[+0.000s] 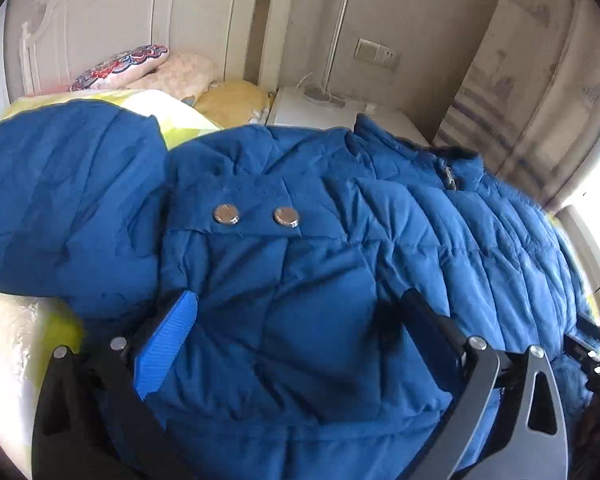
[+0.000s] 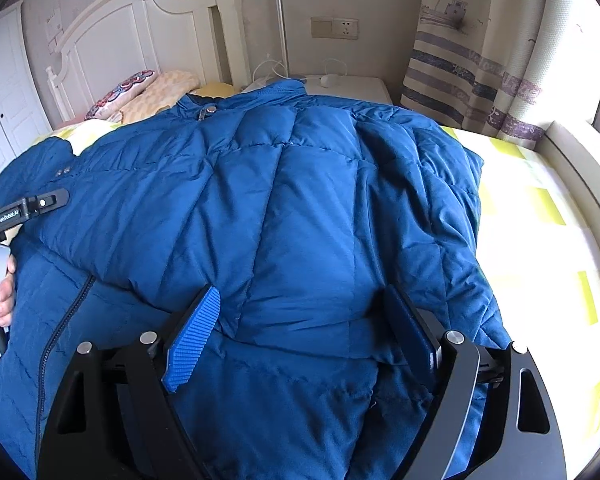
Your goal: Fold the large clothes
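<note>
A big blue quilted jacket (image 1: 320, 240) lies spread on the bed, its collar (image 2: 208, 110) toward the headboard. A cuff tab with two metal snaps (image 1: 256, 216) lies folded across its front. My left gripper (image 1: 300, 320) stands wide open just over that folded part, with puffy cloth between the fingers (image 1: 168, 344). My right gripper (image 2: 300, 328) is open too, straddling a folded sleeve (image 2: 308, 280) on the jacket's right side. The left tool (image 2: 28, 208) and the hand (image 2: 4, 292) holding it show at the right wrist view's left edge.
The bed has a yellow-and-white checked sheet (image 2: 540, 240), bare to the jacket's right. Pillows (image 1: 140, 68) lie by the white headboard (image 2: 140, 32). A white nightstand (image 2: 352, 82) with cables, a wall socket (image 2: 334, 28) and a striped curtain (image 2: 480, 80) stand behind.
</note>
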Motion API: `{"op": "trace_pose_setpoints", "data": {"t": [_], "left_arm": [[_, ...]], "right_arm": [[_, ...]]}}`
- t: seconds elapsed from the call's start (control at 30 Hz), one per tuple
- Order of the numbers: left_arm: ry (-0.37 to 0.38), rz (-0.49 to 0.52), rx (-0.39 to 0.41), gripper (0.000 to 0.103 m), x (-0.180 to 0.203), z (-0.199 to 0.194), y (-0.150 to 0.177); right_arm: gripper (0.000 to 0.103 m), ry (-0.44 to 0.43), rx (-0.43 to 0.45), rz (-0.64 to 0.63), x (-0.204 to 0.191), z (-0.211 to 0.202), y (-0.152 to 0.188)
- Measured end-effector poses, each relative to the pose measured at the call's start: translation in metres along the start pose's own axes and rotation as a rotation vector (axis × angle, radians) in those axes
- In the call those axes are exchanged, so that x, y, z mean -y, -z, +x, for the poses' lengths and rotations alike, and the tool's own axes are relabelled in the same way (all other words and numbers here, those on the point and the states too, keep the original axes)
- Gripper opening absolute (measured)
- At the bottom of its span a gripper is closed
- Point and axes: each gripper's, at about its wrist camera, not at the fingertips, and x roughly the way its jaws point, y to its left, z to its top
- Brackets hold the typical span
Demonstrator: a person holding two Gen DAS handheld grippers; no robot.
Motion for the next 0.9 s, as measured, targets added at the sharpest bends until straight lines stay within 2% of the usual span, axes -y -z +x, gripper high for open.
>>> {"op": "trace_pose_setpoints", "data": {"t": [0.07, 0.13, 0.17, 0.2, 0.23, 0.27, 0.33, 0.4, 0.47, 0.53, 0.6, 0.67, 0.83, 0.87, 0.9], "left_arm": [[-0.012, 0.015, -0.013, 0.100, -0.004, 0.000, 0.010], [-0.060, 0.060, -0.031, 0.100, 0.003, 0.003, 0.012], [-0.075, 0.071, -0.035, 0.101, 0.003, 0.004, 0.010], [-0.094, 0.085, -0.042, 0.101, 0.006, 0.005, 0.011], [-0.103, 0.092, -0.047, 0.101, 0.007, 0.006, 0.012], [-0.104, 0.093, -0.046, 0.101, 0.007, 0.005, 0.013], [-0.103, 0.091, -0.048, 0.101, 0.005, 0.005, 0.014], [-0.108, 0.094, -0.050, 0.101, 0.006, 0.006, 0.012], [-0.112, 0.095, -0.052, 0.101, 0.008, 0.009, 0.008], [-0.110, 0.094, -0.052, 0.101, 0.007, 0.008, 0.009], [-0.109, 0.093, -0.052, 0.101, 0.008, 0.007, 0.008], [-0.108, 0.093, -0.053, 0.101, 0.008, 0.007, 0.008], [-0.133, 0.113, -0.063, 0.101, 0.011, 0.010, 0.008], [-0.136, 0.115, -0.064, 0.101, 0.012, 0.010, 0.008], [-0.134, 0.114, -0.064, 0.101, 0.011, 0.010, 0.008]], "right_arm": [[0.081, -0.010, -0.001, 0.007, 0.000, 0.000, 0.000], [0.081, -0.017, -0.010, -0.006, -0.001, -0.001, 0.000], [0.078, -0.009, -0.018, -0.017, -0.003, -0.002, -0.001], [0.068, 0.004, -0.022, -0.020, -0.004, -0.006, -0.006], [0.063, -0.006, -0.010, 0.003, -0.002, -0.011, -0.012], [0.059, -0.024, 0.018, 0.034, 0.000, -0.018, -0.019], [0.057, -0.035, 0.093, 0.069, 0.002, -0.029, -0.036], [0.056, 0.009, 0.157, 0.043, -0.005, -0.033, -0.051], [0.056, 0.027, 0.181, 0.013, -0.013, -0.022, -0.064], [0.056, 0.022, 0.074, -0.038, -0.021, 0.009, -0.070], [0.057, 0.003, -0.122, -0.087, -0.026, 0.050, -0.067], [0.057, 0.005, -0.101, -0.097, -0.027, 0.052, -0.073], [0.057, -0.049, 0.034, 0.059, -0.009, 0.044, -0.103], [0.058, -0.044, 0.009, 0.055, -0.011, 0.054, -0.106], [0.060, -0.033, -0.062, 0.029, -0.013, 0.071, -0.107]]}}
